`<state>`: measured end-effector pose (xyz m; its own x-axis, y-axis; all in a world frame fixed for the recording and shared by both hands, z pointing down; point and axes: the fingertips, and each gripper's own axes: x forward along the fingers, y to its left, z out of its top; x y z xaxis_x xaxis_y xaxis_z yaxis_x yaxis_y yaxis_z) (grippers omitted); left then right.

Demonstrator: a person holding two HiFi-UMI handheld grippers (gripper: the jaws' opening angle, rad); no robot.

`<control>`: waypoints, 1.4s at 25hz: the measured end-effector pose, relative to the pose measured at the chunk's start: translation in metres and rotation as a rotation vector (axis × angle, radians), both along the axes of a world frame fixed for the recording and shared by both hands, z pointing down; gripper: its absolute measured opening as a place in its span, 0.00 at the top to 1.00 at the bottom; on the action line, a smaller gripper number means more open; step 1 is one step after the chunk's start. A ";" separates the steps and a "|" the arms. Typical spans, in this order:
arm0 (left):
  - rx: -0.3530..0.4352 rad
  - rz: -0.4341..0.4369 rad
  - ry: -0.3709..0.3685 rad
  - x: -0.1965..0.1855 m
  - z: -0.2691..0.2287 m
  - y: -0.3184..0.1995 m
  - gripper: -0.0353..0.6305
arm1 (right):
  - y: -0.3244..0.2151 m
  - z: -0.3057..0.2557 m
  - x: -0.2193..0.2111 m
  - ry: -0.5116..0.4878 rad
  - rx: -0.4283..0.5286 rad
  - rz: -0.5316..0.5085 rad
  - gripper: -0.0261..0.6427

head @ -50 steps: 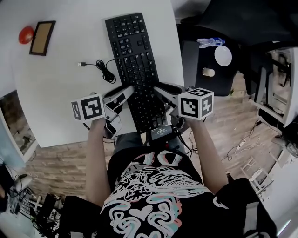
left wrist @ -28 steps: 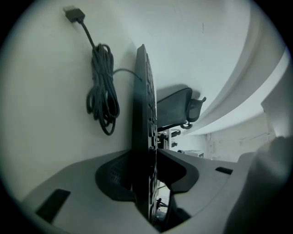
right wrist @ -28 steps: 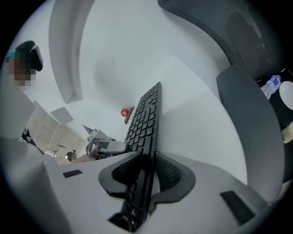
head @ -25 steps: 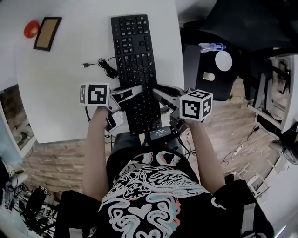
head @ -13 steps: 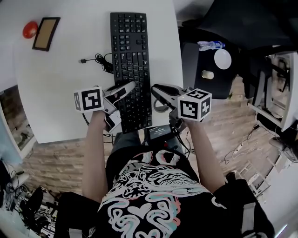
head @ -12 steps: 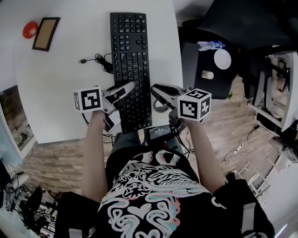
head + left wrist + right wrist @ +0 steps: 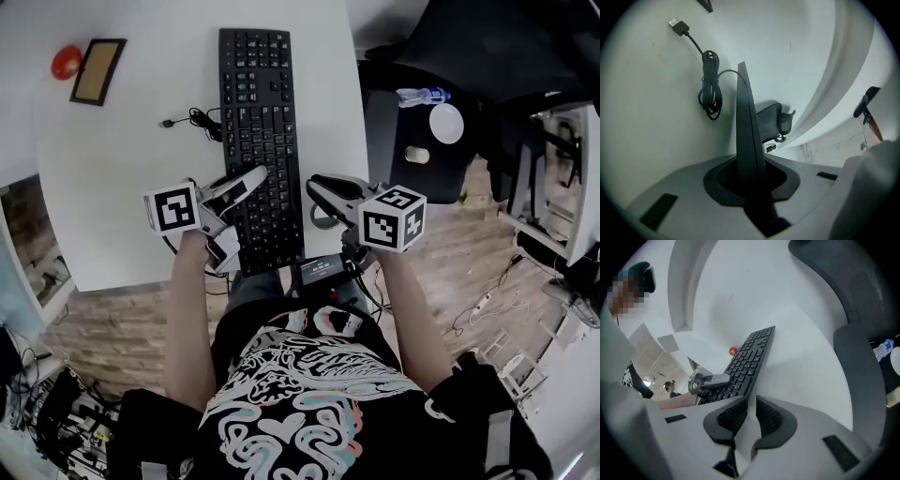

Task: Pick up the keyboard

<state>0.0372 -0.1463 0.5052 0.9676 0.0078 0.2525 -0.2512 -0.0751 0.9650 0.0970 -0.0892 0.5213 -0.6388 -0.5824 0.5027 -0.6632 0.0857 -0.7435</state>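
Observation:
The black keyboard lies lengthwise on the white table. My left gripper is at the keyboard's left edge near its close end. In the left gripper view the keyboard stands edge-on between the pads of the left gripper; the jaws are closing and the pads press on it. My right gripper rests just right of the keyboard, apart from it. In the right gripper view the right gripper has its pads nearly together with only bare table in the narrow gap, and the keyboard lies to its left.
The keyboard's coiled cable with a USB plug lies left of it. A red ball and a brown frame sit at the far left. A black chair with a bottle and a white plate stands right of the table.
The left gripper's jaws have come together on the keyboard's left edge. The right gripper's jaws have narrowed beside the keyboard. Both hands have hardly shifted.

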 end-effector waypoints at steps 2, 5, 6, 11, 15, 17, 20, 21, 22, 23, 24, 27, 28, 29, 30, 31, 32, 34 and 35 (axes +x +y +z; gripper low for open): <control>-0.016 -0.043 0.032 0.005 0.007 0.004 0.82 | 0.004 0.003 0.008 -0.051 0.021 0.038 0.85; 0.026 -0.082 0.084 0.007 0.006 0.006 0.82 | 0.013 0.000 0.012 -0.118 0.053 0.050 0.85; 0.042 -0.090 0.099 0.007 0.003 0.006 0.82 | 0.015 -0.003 0.011 -0.124 0.070 0.040 0.85; 0.101 -0.104 0.134 0.006 -0.002 0.004 0.82 | 0.024 -0.009 0.003 -0.127 0.116 -0.002 0.85; 0.131 -0.109 0.150 0.007 -0.008 0.005 0.82 | 0.023 -0.018 -0.001 -0.102 0.154 -0.014 0.82; 0.142 -0.107 0.163 0.007 -0.011 0.005 0.82 | 0.024 -0.019 -0.006 -0.096 0.152 -0.034 0.71; 0.148 -0.108 0.181 0.006 -0.012 0.005 0.82 | 0.030 -0.014 -0.016 -0.091 0.129 -0.075 0.62; 0.150 -0.110 0.189 0.006 -0.013 0.005 0.82 | 0.032 -0.013 -0.018 -0.096 0.123 -0.084 0.61; 0.152 -0.112 0.199 0.006 -0.014 0.005 0.82 | 0.035 -0.012 -0.021 -0.105 0.119 -0.090 0.61; 0.155 -0.116 0.210 0.007 -0.015 0.005 0.82 | 0.037 -0.012 -0.023 -0.117 0.117 -0.093 0.61; 0.160 -0.121 0.221 0.007 -0.016 0.005 0.82 | 0.039 -0.011 -0.025 -0.129 0.117 -0.094 0.61; 0.175 -0.138 0.245 0.006 -0.018 0.007 0.82 | 0.044 -0.010 -0.029 -0.150 0.131 -0.084 0.61; 0.179 -0.142 0.248 0.006 -0.018 0.008 0.82 | 0.045 -0.009 -0.028 -0.147 0.138 -0.073 0.61; 0.185 -0.143 0.250 0.006 -0.019 0.008 0.82 | 0.046 -0.009 -0.026 -0.140 0.148 -0.060 0.61; 0.193 -0.142 0.253 0.007 -0.020 0.008 0.82 | 0.046 -0.009 -0.024 -0.136 0.158 -0.050 0.61; 0.201 -0.141 0.258 0.007 -0.020 0.007 0.82 | 0.045 -0.008 -0.023 -0.137 0.167 -0.048 0.61; 0.208 -0.140 0.265 0.008 -0.021 0.007 0.82 | 0.046 -0.008 -0.024 -0.147 0.172 -0.053 0.61; 0.219 -0.143 0.285 0.008 -0.021 0.007 0.82 | 0.048 -0.005 -0.028 -0.184 0.169 -0.075 0.61; 0.223 -0.145 0.298 0.008 -0.020 0.007 0.82 | 0.048 -0.003 -0.031 -0.207 0.166 -0.084 0.61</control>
